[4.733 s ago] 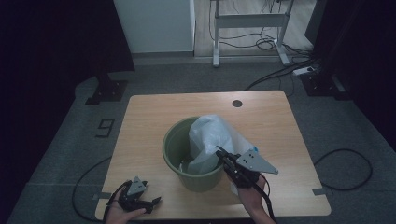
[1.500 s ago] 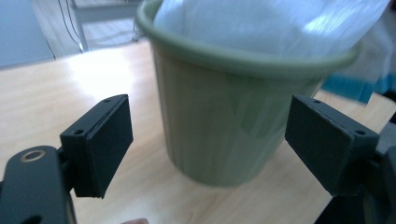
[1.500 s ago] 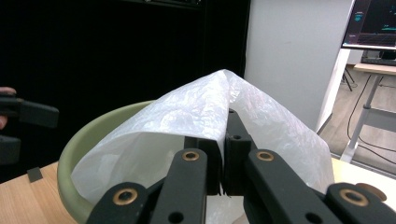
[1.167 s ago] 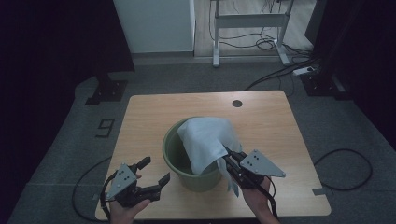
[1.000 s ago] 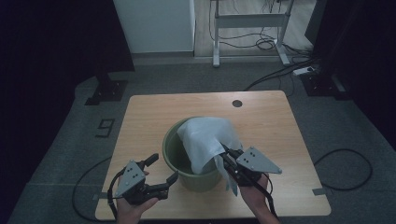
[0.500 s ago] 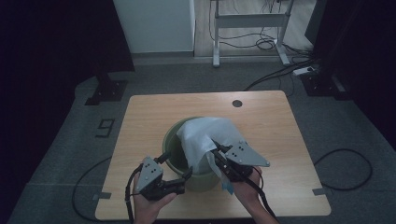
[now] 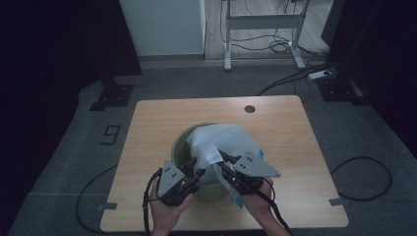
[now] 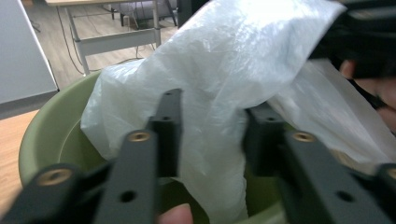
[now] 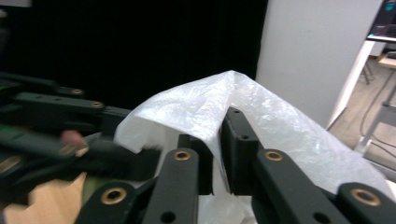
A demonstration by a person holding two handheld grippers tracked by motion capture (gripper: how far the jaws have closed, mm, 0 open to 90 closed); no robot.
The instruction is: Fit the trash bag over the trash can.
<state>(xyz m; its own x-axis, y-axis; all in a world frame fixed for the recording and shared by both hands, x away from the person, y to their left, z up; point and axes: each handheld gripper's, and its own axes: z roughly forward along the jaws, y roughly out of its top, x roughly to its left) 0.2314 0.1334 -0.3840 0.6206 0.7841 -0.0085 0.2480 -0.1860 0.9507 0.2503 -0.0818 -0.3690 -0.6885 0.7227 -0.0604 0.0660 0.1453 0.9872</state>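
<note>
I saw the green bin (image 7: 183, 147) standing near the front edge of the tabletop (image 7: 147, 123), about midway between its left and right edges. The back half of the tabletop was free, with a small round hole (image 7: 250, 109) near the back right corner. The white plastic bag (image 7: 221, 142) lay over the bin's rim and hung down its front right side.

My left gripper (image 7: 193, 167) had just been closing its jaws, with a fold of the bag between them; the left gripper view showed the fold (image 8: 210, 140) in the gap, but I could not tell if the pads already pressed it. My right gripper (image 7: 223, 164) had just been opening a little, and its view showed the jaws nearly together with the bag film (image 9: 219, 121) pinched between them.

On the floor left of the table, a mark read "9" (image 7: 111, 133).
</note>
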